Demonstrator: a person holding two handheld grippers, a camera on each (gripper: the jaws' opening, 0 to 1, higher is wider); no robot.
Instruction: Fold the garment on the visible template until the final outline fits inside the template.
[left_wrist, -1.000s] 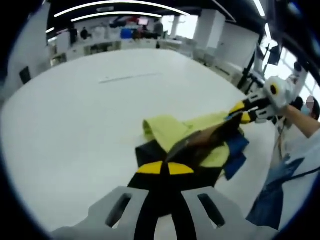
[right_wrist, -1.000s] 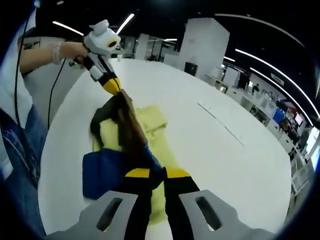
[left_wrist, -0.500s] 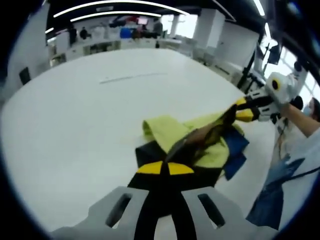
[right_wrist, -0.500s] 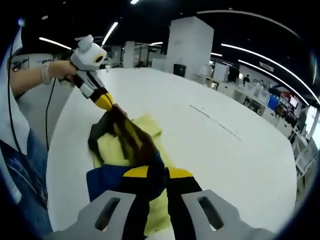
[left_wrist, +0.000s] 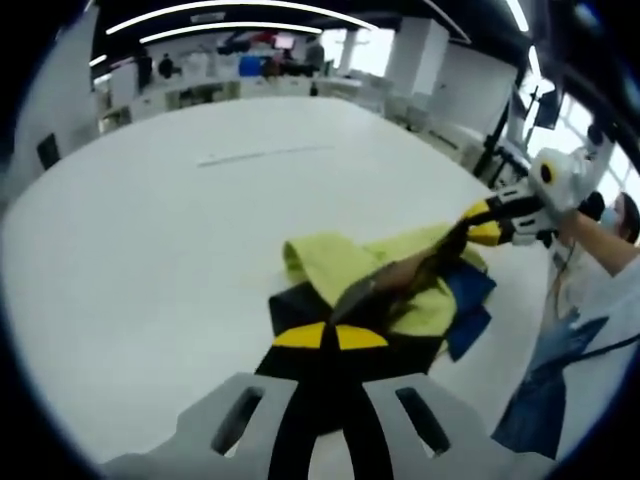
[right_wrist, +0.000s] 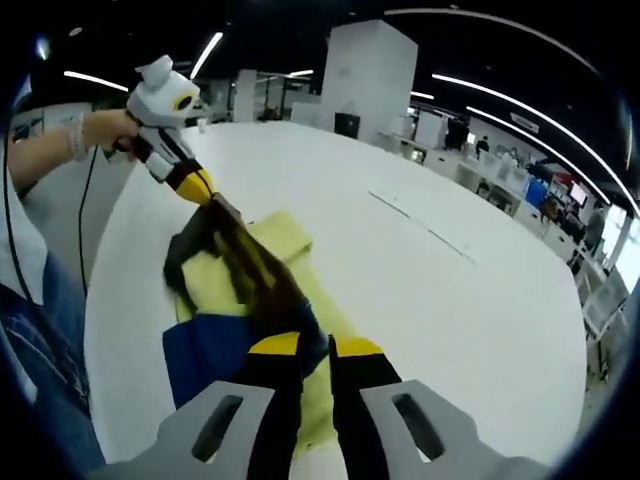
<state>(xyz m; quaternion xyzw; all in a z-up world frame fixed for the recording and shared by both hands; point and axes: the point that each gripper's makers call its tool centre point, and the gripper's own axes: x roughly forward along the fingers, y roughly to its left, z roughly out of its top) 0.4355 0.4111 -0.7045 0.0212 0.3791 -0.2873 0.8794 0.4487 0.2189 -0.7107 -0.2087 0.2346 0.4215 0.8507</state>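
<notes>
The garment (left_wrist: 400, 285) hangs stretched between the left tool (left_wrist: 330, 337) and right tool (right_wrist: 300, 346), each clamped on an opposite end. Its long axis runs tool to tool, above the tabletop (left_wrist: 180, 230).

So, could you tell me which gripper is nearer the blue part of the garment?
Right. The right gripper is clamped at the blue part; the left gripper grips the garment's far dark end.

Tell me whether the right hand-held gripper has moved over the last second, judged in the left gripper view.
Barely. Against the white table, which holds steady, the right hand-held gripper dipped toward the yellow garment, then returned nearly to its start, still clamping the fabric.
</notes>
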